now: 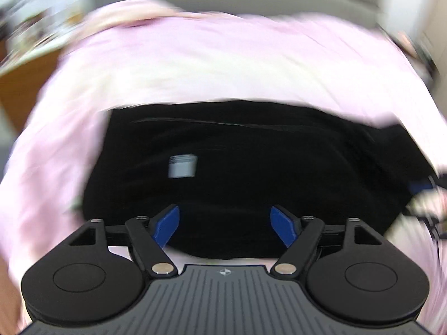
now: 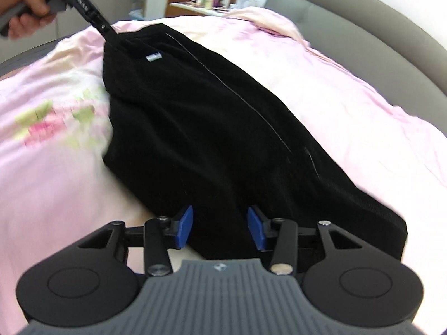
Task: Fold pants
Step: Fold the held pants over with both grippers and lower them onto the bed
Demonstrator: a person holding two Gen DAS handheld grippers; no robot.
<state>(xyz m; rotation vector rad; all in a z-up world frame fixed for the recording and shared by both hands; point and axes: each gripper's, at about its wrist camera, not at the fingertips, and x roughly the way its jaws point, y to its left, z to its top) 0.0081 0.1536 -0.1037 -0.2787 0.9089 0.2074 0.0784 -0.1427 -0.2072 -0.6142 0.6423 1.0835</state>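
pants: black pants (image 2: 212,128) lying folded lengthwise on the pink bedsheet (image 2: 349,106), mid-bed, white label (image 2: 153,57) facing up near the far end
left hand-held gripper (image 1: 225,224): jaws standing wide apart, nothing between the blue pads (image 1: 167,223), hovering over the pants' near edge; view blurring
right hand-held gripper (image 2: 220,227): jaws partly apart above the pants' near end, pads not pressing cloth
hand (image 2: 26,2): gripping the left tool's handle, far corner of the right view
bed: grey headboard (image 2: 363,33) running along the far edge

Count's easy: one pair of black pants (image 2: 206,128) on one pink bedsheet (image 2: 349,92), two grippers, one white tag (image 2: 153,57).
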